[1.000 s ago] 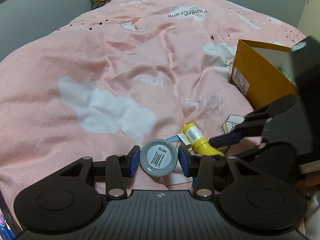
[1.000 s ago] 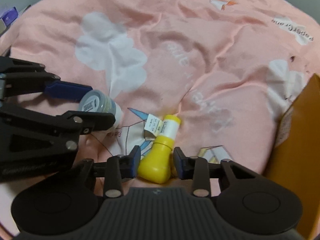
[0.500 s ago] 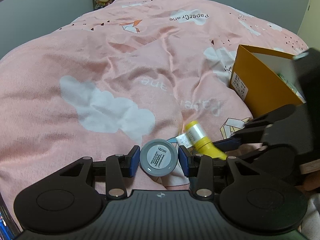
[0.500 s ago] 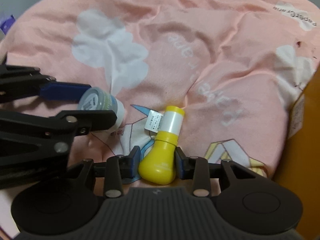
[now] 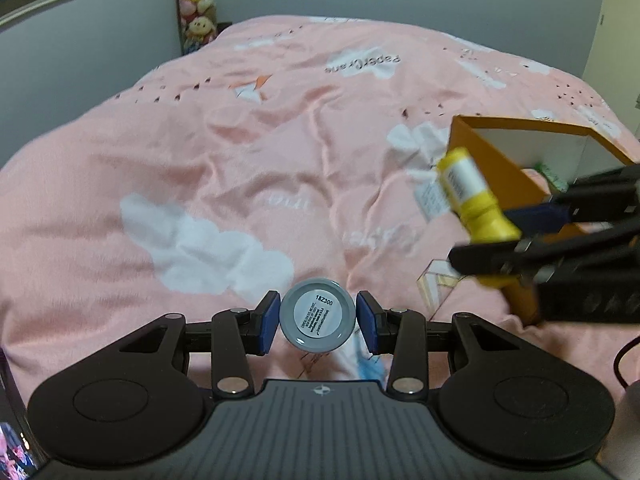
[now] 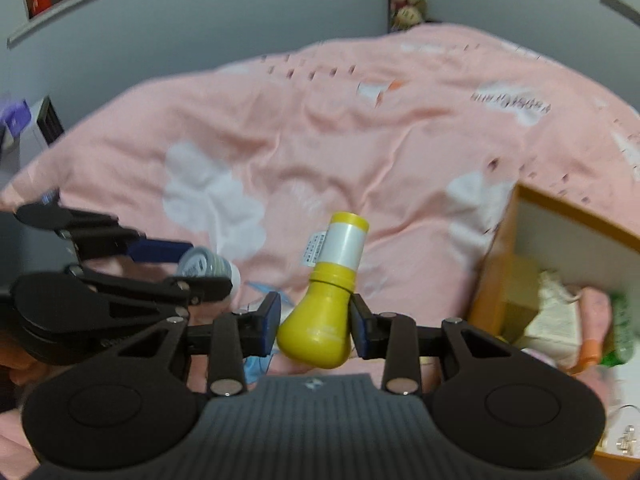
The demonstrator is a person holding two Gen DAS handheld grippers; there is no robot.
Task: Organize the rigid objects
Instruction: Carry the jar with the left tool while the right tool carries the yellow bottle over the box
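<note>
Orange box (image 6: 490, 280) holds packets; right hand-held gripper (image 6: 315, 319) clamps yellow bottle (image 6: 326, 300), left (image 5: 317, 323) grips grey jar (image 5: 317, 322).

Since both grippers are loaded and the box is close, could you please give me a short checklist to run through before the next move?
1. Right gripper clamped on the yellow bottle: ok, both pads press its bulb.
2. Yellow bottle clear of the pink bedspread: ok, it hangs in the air.
3. Left gripper clamped on the grey-lidded jar: ok, pads sit on both sides of the lid.
4. Orange box open at the top: ok.
5. Free room in the box for both items: cannot tell, packets already lie inside and much of it is hidden.
6. The two grippers apart from each other: ok, a gap shows between them.
</note>
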